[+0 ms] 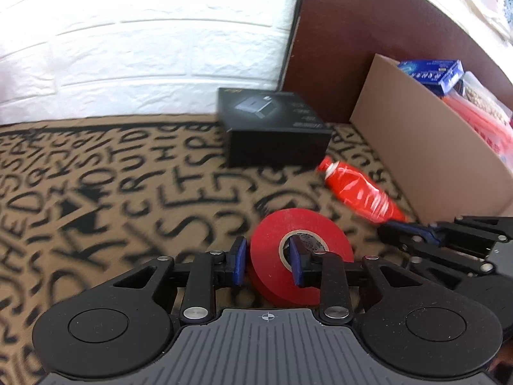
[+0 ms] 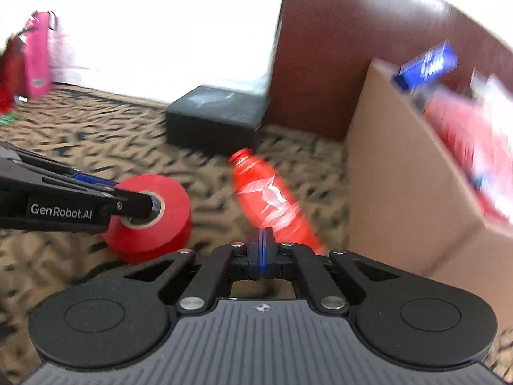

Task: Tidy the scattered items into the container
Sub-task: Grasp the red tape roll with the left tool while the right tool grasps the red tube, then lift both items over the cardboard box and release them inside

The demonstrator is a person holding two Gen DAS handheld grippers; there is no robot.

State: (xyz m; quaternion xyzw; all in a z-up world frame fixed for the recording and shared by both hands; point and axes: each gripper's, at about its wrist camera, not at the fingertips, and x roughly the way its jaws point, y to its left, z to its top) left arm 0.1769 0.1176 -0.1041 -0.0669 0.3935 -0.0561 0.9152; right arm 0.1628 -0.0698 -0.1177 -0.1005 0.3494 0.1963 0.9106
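A red tape roll [image 1: 282, 224] lies on the letter-patterned carpet. My left gripper [image 1: 267, 256] is shut on its wall, one pad outside and one inside the core; from the right wrist its finger reaches into the roll [image 2: 150, 205]. A red pouch with a spout [image 1: 356, 189] lies beside the open cardboard box [image 1: 416, 147]. My right gripper [image 2: 263, 240] has its pads pressed together on the pouch's [image 2: 272, 195] thin bottom end. Its fingers also show at the right edge of the left wrist view.
A black carton [image 1: 272, 128] stands on the carpet by the white brick wall, near a dark wooden panel. The cardboard box [image 2: 400, 192] holds a blue packet [image 1: 433, 73] and red packets. A pink bag [image 2: 38, 61] stands far left.
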